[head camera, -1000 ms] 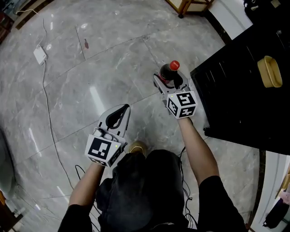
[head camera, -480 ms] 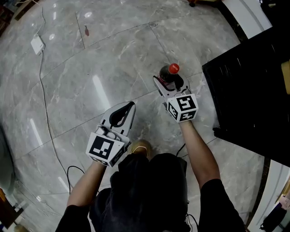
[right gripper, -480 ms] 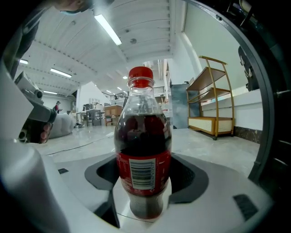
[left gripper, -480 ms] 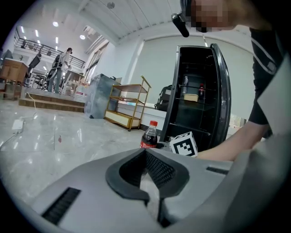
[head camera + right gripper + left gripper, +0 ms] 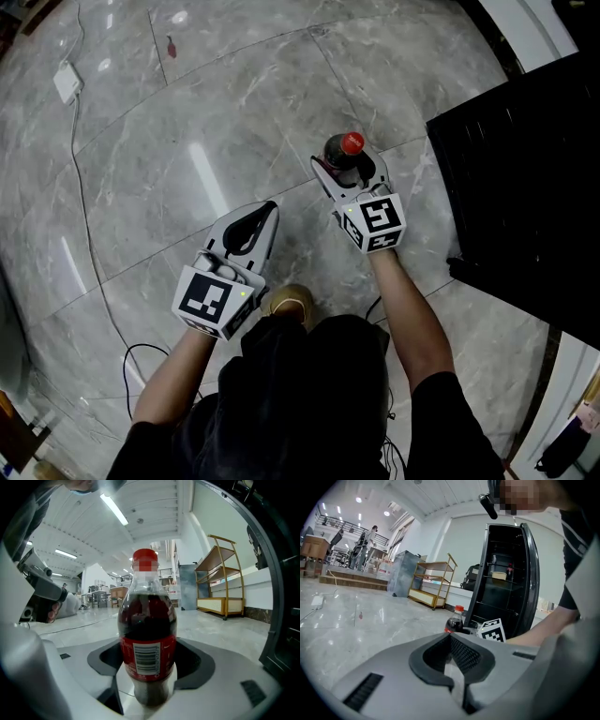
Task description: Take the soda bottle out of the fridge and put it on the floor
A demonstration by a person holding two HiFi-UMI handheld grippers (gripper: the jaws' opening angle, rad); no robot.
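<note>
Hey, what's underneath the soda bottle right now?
Grey marble floor lies below the soda bottle. The right gripper, shut on the bottle, covers its base, so whether it touches the floor can't be seen.

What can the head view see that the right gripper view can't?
Only the head view shows a shoe, a white box and the checkered cube on the right gripper. Only the right gripper view shows the barcode label, a yellow shelf cart and a ceiling light. Both show the soda bottle held between that gripper's fingers, and the grey floor.
</note>
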